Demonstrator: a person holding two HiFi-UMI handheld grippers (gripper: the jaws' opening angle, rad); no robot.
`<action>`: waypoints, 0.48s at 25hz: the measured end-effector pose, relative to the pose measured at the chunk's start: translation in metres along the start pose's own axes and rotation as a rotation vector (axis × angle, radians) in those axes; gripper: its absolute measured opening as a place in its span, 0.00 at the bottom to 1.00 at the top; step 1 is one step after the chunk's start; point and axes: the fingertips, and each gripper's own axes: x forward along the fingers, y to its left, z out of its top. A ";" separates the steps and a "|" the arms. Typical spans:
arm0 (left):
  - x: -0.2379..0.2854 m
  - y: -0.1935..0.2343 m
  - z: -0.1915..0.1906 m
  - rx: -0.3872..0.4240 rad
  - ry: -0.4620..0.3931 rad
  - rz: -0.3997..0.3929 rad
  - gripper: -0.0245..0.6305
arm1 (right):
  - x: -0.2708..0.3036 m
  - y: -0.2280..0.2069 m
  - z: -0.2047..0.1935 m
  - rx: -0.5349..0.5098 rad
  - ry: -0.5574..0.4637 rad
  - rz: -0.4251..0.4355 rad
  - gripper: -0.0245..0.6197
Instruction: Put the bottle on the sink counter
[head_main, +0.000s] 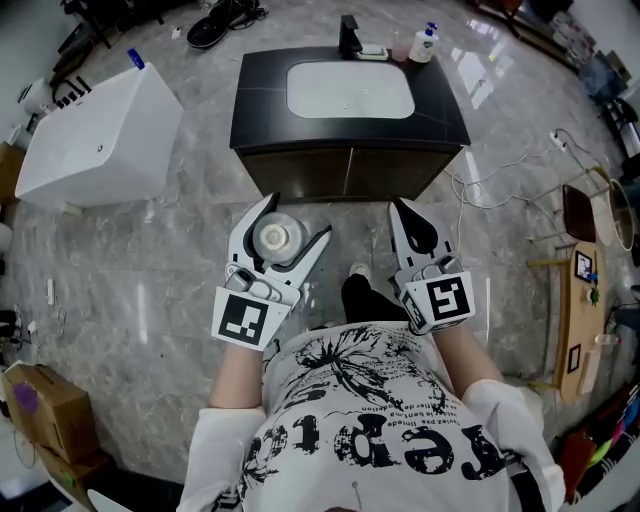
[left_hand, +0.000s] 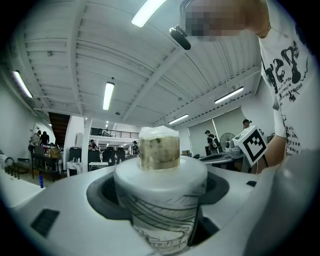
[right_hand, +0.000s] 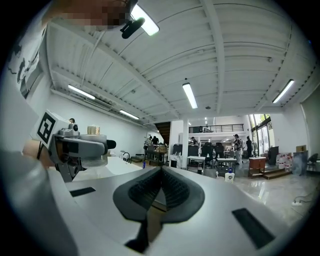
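Grey marble floor (head_main: 150, 260) spreads under me, and ahead stands the black sink surface (head_main: 262, 100) with its white basin (head_main: 350, 90) set in the top. At the back edge of that surface a dark faucet (head_main: 349, 36) rises, with a white pump dispenser (head_main: 424, 45) just to its right. Off to my left sits a white box (head_main: 100, 140), well apart from the sink, and a cardboard carton (head_main: 45, 410) lies near my left side.

My left claw (head_main: 298, 215) is clamped round the bottle (left_hand: 161, 195), one jaw on either side of its white body with the dark line drawing. Its neck and pale cap point up, away from the claw. I hold the bottle close to my body, over the floor in front of the sink cabinet and not yet on the surface.

My right claw (right_hand: 161, 175) holds nothing; its ribbed dark pads are pressed together with no gap between them. It hangs beside the left one, also short of the sink. From the left gripper view I can see its marker cube (left_hand: 254, 145) off to the right.
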 end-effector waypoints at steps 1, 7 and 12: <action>0.008 0.005 -0.003 0.003 0.003 0.004 0.57 | 0.008 -0.006 -0.003 0.006 0.003 0.004 0.06; 0.080 0.043 -0.022 0.026 0.020 0.042 0.57 | 0.081 -0.063 -0.017 0.029 -0.002 0.048 0.06; 0.168 0.093 -0.025 0.047 0.033 0.100 0.57 | 0.171 -0.127 -0.016 0.017 -0.001 0.131 0.06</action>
